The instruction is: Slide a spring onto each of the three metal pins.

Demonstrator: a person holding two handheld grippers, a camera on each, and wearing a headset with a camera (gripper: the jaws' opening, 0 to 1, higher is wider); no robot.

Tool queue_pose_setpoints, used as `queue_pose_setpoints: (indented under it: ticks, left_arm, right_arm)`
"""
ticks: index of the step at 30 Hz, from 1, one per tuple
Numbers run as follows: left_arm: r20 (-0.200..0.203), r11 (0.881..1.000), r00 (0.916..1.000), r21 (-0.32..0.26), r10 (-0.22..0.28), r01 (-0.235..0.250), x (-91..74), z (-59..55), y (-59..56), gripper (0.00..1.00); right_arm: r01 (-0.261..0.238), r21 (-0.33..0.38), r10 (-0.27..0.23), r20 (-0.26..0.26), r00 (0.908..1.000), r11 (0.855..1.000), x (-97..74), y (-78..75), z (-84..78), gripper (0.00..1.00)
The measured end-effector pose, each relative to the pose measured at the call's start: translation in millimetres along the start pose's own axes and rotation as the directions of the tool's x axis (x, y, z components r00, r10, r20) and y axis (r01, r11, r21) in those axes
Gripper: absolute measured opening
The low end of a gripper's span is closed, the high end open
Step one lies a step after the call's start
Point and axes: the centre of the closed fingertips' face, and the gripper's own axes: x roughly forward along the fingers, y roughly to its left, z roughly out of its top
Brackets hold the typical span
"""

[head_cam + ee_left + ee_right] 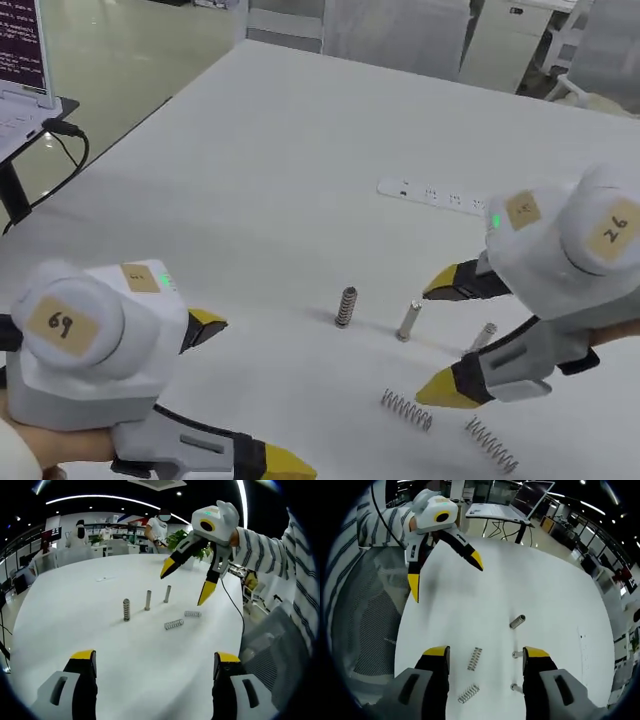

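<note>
Left gripper (250,395) and right gripper (445,338) jaws gape wide, empty; the right should pinch the loose spring (406,410) mid-coil, keeping it straight for the bare pin (409,320).

The table (280,180) is showing a smooth, matt white top. The pins (409,320) are gleaming as bare, satin metal, and the springs (406,410) are glinting as coiled metal wire. The left gripper (255,395) and right gripper (432,342) are wearing matt white plastic shells with paper labels (62,324). A sleeve (260,550) is showing striped knit cloth.
</note>
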Motion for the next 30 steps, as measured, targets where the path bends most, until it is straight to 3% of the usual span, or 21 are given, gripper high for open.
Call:
queue_pose_setpoints:
  ticks: [6, 12, 14, 24, 30]
  left_arm:
    - [-0.012, 1.000, 0.9999, 0.005, -0.011, 0.011, -0.6, -3.0, -1.7, 0.96]
    - [-0.023, 1.000, 0.9996, 0.006, -0.017, 0.017, -0.5, -6.3, -2.6, 0.95]
    - [-0.029, 1.000, 0.9994, 0.006, -0.017, 0.017, -0.5, -8.0, -2.2, 0.95]
    - [-0.040, 1.000, 0.9989, -0.002, -0.023, 0.023, -2.7, -12.0, -2.8, 0.97]
    - [-0.056, 1.000, 0.9979, -0.001, -0.031, 0.031, -3.3, -16.1, -2.9, 0.97]
  right_arm:
    - [0.042, 0.094, -0.047, 0.051, 0.9976, 0.995, -4.4, 2.0, -5.9, 0.60]
    - [0.090, 0.206, -0.119, 0.133, 0.9840, 0.974, -14.3, 1.9, -10.8, 0.63]
    - [0.100, 0.212, -0.133, 0.146, 0.9803, 0.972, -16.9, 3.9, -14.4, 0.65]
    - [0.127, 0.359, -0.202, 0.181, 0.9626, 0.925, -20.8, 18.7, -34.5, 0.72]
    - [0.134, 0.389, -0.212, 0.166, 0.9629, 0.912, -19.6, 24.2, -48.5, 0.73]
